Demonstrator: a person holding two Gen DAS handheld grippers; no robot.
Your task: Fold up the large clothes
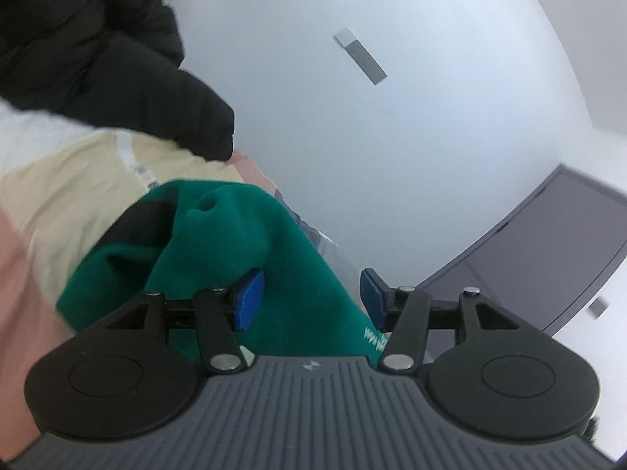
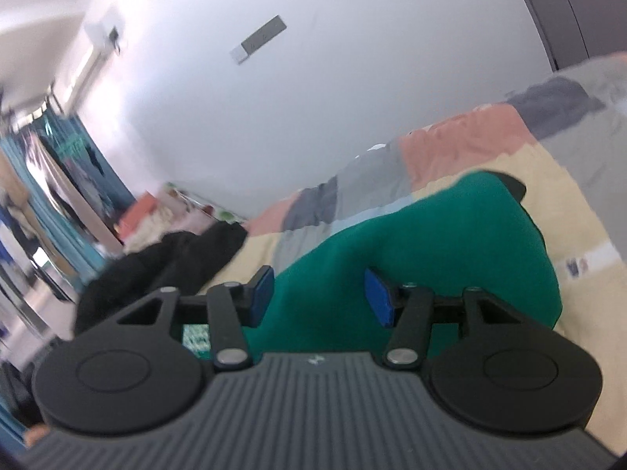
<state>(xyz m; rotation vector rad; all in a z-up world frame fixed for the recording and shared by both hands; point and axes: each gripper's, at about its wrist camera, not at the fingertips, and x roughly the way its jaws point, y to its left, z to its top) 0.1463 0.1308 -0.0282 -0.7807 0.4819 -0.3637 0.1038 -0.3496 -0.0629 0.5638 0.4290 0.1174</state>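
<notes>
A green garment point(image 1: 235, 243) with a black inner part lies bunched on a patchwork bedspread point(image 1: 70, 184). My left gripper point(image 1: 309, 299) is open, its blue pads point(image 1: 249, 299) wide apart with the green cloth between and below them. In the right wrist view the same green garment point(image 2: 431, 235) rises in a hump. My right gripper point(image 2: 319, 295) is open too, its blue pads point(image 2: 378, 297) standing over the cloth without pinching it. Both views are tilted and blurred.
A black jacket point(image 1: 98, 51) lies on the bed beyond the green garment and also shows in the right wrist view point(image 2: 168, 258). A white wall point(image 1: 392, 117) and a dark panel point(image 1: 548, 243) stand behind. Curtains and hanging clothes point(image 2: 58, 180) are at far left.
</notes>
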